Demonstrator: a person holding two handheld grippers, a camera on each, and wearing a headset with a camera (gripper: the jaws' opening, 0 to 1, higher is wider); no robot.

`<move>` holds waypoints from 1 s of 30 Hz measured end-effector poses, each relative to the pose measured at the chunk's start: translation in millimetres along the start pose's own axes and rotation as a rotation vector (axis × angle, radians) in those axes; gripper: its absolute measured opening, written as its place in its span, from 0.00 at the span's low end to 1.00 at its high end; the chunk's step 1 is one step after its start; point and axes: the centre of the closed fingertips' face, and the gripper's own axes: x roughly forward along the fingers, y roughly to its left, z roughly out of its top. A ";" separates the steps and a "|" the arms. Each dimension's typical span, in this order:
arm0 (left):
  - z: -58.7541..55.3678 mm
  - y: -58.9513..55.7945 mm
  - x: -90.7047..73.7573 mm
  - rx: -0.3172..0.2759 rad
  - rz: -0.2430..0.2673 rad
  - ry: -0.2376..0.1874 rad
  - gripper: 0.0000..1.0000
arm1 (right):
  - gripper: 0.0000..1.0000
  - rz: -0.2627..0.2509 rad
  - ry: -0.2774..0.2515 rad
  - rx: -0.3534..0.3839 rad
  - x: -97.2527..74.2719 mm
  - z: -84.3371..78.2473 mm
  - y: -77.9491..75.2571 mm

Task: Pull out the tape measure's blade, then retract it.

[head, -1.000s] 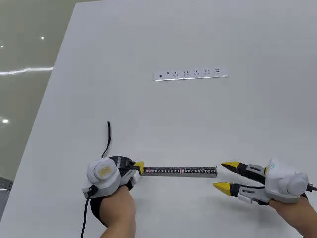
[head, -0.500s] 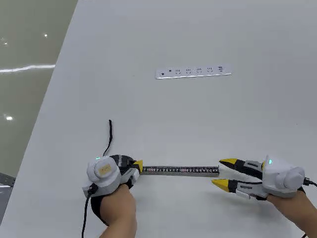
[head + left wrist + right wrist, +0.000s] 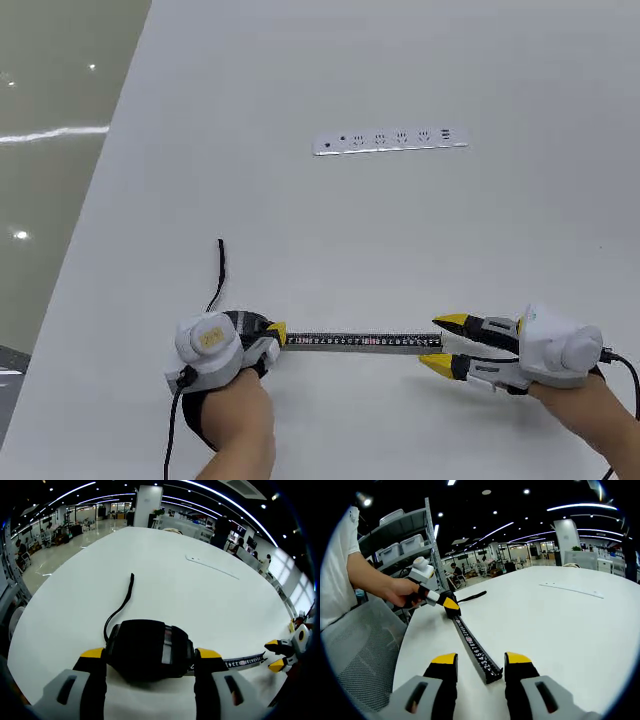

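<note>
— What is held, and where?

— The tape measure case (image 3: 248, 325) is clamped in the left hand-held gripper (image 3: 150, 653) near the front of the white bench (image 3: 400, 230). Its blade (image 3: 360, 342) is laid out flat towards the right.

— What has just changed?

— The right hand-held gripper (image 3: 443, 342) has been brought in from just past the blade's end. Its jaws are held apart on either side of that end, not yet closed on it. A grip on the tip is judged to be next, likely so the blade can be guided back in.
</note>
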 end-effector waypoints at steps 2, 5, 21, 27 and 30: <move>0.8 0.1 0.1 -0.017 0.004 -0.005 0.69 | 0.37 0.002 -0.003 0.003 0.0 0.5 0.3; 0.4 0.8 0.6 -0.009 0.009 0.000 0.69 | 0.37 0.002 -0.001 0.001 0.0 -0.9 -1.1; -0.5 1.8 1.7 -0.011 0.012 -0.001 0.69 | 0.36 0.006 0.005 -0.006 3.4 -2.0 -2.1; -0.6 1.7 1.7 -0.012 0.010 -0.002 0.69 | 0.33 0.017 0.022 -0.004 4.2 -6.9 -1.8; -0.7 1.8 2.0 -0.013 0.010 -0.001 0.69 | 0.31 0.019 0.029 0.000 4.0 -8.2 -1.6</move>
